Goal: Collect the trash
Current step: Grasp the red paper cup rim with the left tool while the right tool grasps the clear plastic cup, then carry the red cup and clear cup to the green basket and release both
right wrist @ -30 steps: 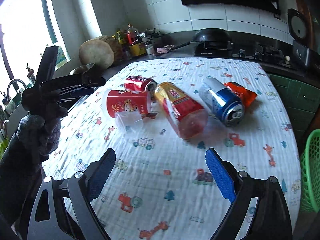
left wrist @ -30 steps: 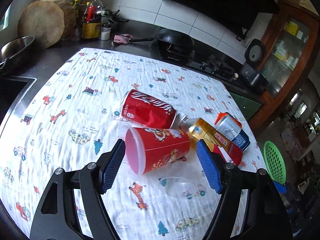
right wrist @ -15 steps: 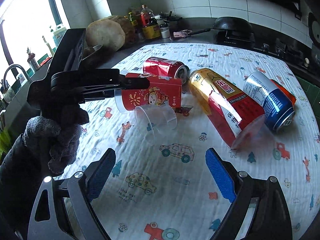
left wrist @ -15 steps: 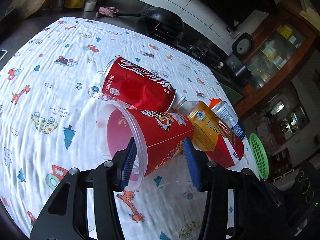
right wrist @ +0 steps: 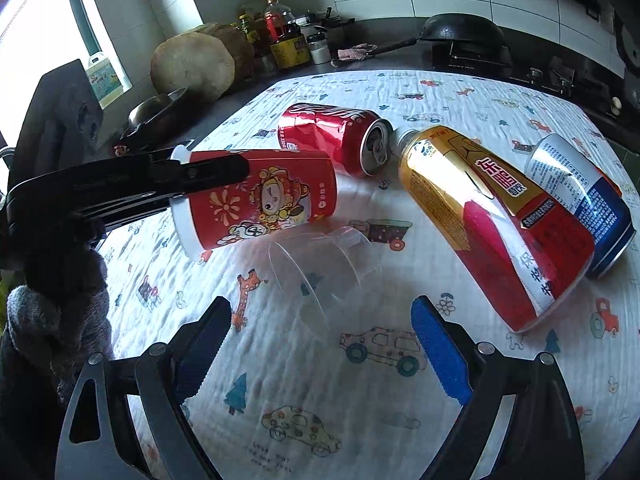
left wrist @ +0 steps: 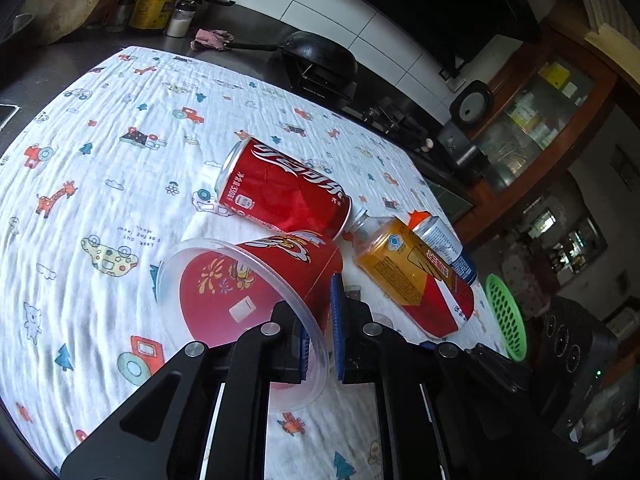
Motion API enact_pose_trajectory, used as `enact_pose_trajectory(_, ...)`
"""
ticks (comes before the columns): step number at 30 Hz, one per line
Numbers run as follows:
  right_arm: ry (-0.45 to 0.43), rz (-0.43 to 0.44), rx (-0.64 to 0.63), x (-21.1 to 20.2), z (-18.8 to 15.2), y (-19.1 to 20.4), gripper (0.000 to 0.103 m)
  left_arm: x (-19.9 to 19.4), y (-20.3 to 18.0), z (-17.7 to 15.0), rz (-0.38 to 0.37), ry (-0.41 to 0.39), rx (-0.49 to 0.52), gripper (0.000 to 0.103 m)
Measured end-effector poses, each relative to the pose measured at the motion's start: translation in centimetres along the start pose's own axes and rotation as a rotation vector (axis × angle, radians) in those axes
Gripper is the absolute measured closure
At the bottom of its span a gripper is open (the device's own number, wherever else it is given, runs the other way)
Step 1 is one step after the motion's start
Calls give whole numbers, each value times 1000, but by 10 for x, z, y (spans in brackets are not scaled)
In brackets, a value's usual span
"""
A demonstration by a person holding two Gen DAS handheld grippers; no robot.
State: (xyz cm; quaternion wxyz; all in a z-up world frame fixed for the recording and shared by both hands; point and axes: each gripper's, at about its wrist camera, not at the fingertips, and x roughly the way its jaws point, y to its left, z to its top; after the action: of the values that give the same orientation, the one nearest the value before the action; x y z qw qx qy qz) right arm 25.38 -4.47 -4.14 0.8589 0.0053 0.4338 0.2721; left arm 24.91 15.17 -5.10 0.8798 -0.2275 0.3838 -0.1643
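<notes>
Right wrist: clear cup (right wrist: 320,264) lies beside red cup (right wrist: 256,196).

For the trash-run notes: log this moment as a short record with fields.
surface: cloth with cartoon print
left gripper: shut on the wall of the red cup, one finger inside, one outside
right gripper: open, holds nothing, pointed at the clear cup
clear cup: on its side, beside the red cup
also lying: red can, yellow-red bottle, blue-white can
basket: green, past the table edge
</notes>
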Motion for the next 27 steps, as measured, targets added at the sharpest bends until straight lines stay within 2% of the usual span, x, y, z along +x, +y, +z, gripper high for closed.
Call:
enact_pose_trajectory(13, 58, -41, -95, 50, 18, 2, 15, -16, 24, -1, 19, -25, -27, 96)
enact_pose_trajectory(15, 61, -37, -98, 53, 18, 2, 19, -16, 25, -1, 16, -27, -30, 96)
enact_pose_trajectory(18, 51, -66, -142, 53, 17, 7, 37, -16, 25, -1, 18, -25, -26, 96)
enact_pose_trajectory(27, 29, 3, -128, 20, -5, 5, 38, -26, 14, -8, 18, -32, -18, 97)
